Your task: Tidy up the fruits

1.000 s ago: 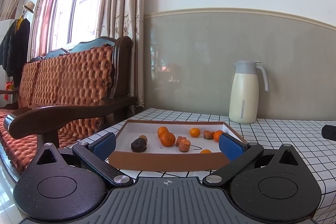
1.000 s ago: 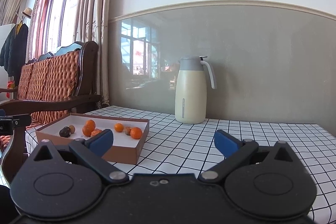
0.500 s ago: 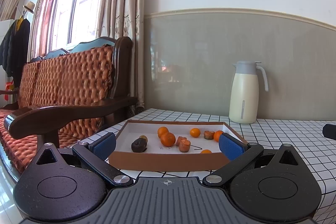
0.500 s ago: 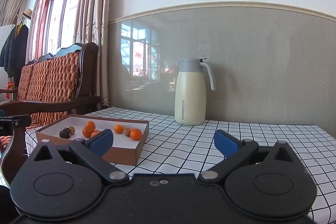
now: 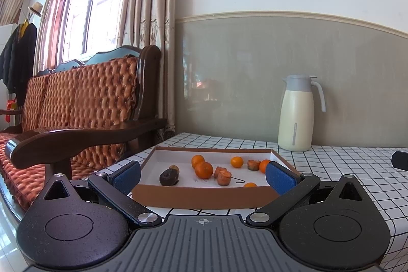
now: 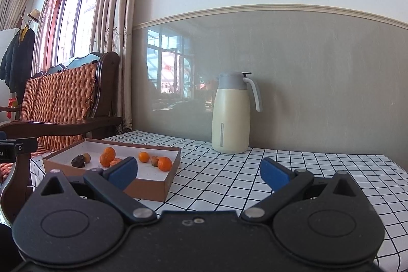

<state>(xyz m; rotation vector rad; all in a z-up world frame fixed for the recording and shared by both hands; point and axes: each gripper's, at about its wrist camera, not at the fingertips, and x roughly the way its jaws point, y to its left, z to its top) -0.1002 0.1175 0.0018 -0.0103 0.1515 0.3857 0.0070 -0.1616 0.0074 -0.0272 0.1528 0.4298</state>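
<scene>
With your left gripper (image 5: 202,175) and right gripper (image 6: 199,173) both spread and empty, approach the box (image 5: 201,194) squarely, targeting one orange (image 5: 204,170).

The left gripper (image 5: 203,173) has black arms, blue finger pads (image 5: 127,176), round black discs, silver screws and a grey ribbed middle. The right gripper (image 6: 199,172) looks alike, all black.

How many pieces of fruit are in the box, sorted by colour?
Round bright orange fruits: 5
Reddish-orange cut chunks: 3
Dark brown piece: 1
Small tan fruit: 1
Total in the box: 10
</scene>
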